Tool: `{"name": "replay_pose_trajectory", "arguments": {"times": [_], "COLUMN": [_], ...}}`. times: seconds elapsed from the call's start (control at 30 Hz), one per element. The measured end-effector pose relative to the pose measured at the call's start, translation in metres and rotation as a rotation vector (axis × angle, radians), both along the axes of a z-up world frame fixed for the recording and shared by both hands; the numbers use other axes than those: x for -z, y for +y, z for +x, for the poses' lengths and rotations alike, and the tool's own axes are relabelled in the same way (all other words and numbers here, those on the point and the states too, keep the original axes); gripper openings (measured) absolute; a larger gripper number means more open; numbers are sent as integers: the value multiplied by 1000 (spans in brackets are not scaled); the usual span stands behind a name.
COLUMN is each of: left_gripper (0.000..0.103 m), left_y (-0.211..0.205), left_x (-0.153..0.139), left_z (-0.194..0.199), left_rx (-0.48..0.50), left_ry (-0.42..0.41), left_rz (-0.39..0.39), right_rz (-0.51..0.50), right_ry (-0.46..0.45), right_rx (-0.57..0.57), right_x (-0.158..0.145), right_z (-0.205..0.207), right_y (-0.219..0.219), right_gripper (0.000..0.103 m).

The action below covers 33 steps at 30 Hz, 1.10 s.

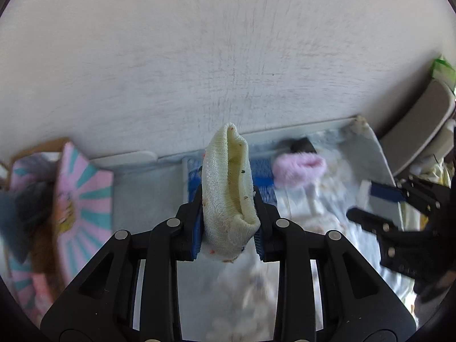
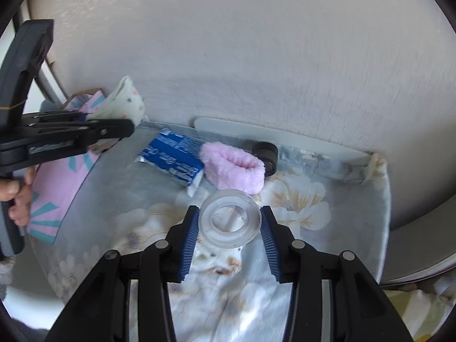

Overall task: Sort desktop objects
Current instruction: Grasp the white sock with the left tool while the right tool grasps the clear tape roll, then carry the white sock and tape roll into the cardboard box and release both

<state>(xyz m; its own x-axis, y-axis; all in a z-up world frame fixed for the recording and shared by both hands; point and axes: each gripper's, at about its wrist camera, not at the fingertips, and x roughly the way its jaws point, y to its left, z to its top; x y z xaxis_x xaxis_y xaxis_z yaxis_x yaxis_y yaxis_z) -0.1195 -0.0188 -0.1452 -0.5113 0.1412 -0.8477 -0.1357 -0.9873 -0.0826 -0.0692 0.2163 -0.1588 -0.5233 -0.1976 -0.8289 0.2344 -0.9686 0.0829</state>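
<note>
Knitted cream sock (image 1: 228,191) in left gripper (image 1: 228,222)

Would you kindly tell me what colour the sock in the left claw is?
Cream sock with small coloured specks, clearest in the left wrist view.

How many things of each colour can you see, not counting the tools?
Cream: 1, the sock in the left tool.
Pink: 1, the fluffy sock.
Blue: 1, the packet.
Clear: 1, the tape ring.
Black: 1, the small roll.
Total: 5
</note>
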Motion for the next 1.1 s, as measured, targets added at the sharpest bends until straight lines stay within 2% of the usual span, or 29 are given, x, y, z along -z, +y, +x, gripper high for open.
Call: {"name": "replay_pose_trajectory", "arguments": {"times": [0.17,0.33,0.73,0.9,1.1], "left_gripper": [26,26,26,26,26], "left_y": [-8,-31,-87,-122,-162], "left_x": [-27,-49,-94,-105,-103], "left_z": [30,50,68,79,95], "left_rx": [10,-5,-80,-133,-191], "left_ry": [8,1,61,68,56], "left_rz": [-59,-42,-65,-53,-47], "right_rz": [5,34,71,65,53], "right_ry": [12,33,72,69,37], "right_rx": [-27,-57,-161,-237,-339], "right_x": [-22,-48,-104,-116,-121], "right_z": [3,-2,-30,-45,-64], "right_y": [-17,-37,-92,-129,-181], "right_gripper": [40,40,40,40,40]}}
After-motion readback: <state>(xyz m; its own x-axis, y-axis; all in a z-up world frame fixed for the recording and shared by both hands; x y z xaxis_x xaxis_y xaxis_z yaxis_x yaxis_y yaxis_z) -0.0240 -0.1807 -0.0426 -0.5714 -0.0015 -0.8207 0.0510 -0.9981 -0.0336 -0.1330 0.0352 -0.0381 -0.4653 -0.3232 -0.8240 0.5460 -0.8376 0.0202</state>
